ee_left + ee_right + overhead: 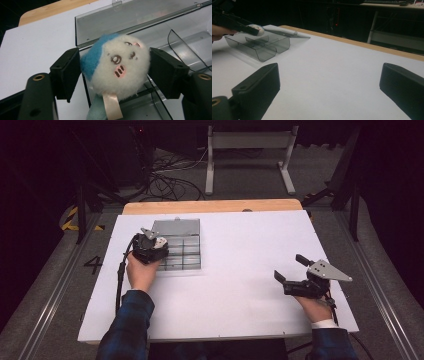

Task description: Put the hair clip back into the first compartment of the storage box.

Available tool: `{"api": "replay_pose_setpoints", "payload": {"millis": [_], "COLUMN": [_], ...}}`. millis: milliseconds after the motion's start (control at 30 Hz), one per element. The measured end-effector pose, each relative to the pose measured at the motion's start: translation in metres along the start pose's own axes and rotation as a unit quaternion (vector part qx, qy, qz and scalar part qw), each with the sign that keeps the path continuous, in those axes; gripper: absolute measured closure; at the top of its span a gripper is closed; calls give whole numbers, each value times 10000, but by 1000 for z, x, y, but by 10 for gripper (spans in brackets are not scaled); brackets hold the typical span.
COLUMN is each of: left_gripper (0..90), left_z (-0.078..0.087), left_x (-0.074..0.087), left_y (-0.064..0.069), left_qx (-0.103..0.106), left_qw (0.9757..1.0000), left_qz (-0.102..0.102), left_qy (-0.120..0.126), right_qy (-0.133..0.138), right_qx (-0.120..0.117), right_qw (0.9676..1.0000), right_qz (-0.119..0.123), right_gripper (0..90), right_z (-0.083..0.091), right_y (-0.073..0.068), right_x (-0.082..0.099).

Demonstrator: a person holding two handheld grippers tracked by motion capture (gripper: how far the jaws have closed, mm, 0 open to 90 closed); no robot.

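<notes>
While one plush ball (pixel 116 66), white with a blue patch and a small stitched face, sits between the jaws of the left tongs (pixel 115 67), the jaw pads stand just beside its flanks and I cannot tell whether they still press on it; a pale ribbon tag hangs from its underside. It is poised over the near-left corner of one clear smoky organiser box (pixel 182 251), whose lid (pixel 130 18) lies folded back flat towards twelve o'clock. In the high view that box sits at about ten o'clock on the single white surface (pixel 235 270), with the left tongs (pixel 150 247) over its nine o'clock edge and the hand behind them towards six. Dividers split the box into several compartments; their exact count is hard to read. Two tongs are at work in all: the right tongs (pixel 292 270) rest at about four o'clock on the surface, well apart from the box, jaws spread wide with nothing between them. From the right gripper view the box (pixel 259 46) lies far off at ten o'clock, the plush ball (pixel 258 29) over it.
</notes>
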State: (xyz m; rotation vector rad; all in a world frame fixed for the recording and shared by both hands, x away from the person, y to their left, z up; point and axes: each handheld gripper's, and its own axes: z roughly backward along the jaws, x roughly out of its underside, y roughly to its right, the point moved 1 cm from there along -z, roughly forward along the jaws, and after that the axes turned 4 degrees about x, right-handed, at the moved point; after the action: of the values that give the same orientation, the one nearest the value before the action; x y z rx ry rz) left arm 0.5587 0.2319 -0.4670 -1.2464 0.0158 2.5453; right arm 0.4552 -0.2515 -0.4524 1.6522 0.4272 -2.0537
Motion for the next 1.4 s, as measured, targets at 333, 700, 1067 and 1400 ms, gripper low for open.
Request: {"api": "replay_pose_setpoints", "payload": {"millis": [333, 700, 1067, 1400], "left_gripper": [220, 402, 723, 745], "left_z": [4, 14, 15, 10], "left_x": [-1, -3, -2, 0], "left_y": [-1, -3, -2, -4], "left_qx": [-95, -20, 130, 89], "left_qw": [9999, 9994, 9993, 9997], "left_qz": [11, -6, -227, -189], "left_qy": [131, 350, 265, 149], "right_qy": [-1, 1, -2, -15], "right_qx": [-3, -12, -11, -27], "right_qw": [10000, 10000, 10000, 10000], "right_qz": [10, -3, -3, 12], "right_gripper": [36, 36, 36, 36], "right_z": [0, 0, 0, -1], "right_y": [0, 0, 0, -1], "right_x": [0, 0, 0, 0]}}
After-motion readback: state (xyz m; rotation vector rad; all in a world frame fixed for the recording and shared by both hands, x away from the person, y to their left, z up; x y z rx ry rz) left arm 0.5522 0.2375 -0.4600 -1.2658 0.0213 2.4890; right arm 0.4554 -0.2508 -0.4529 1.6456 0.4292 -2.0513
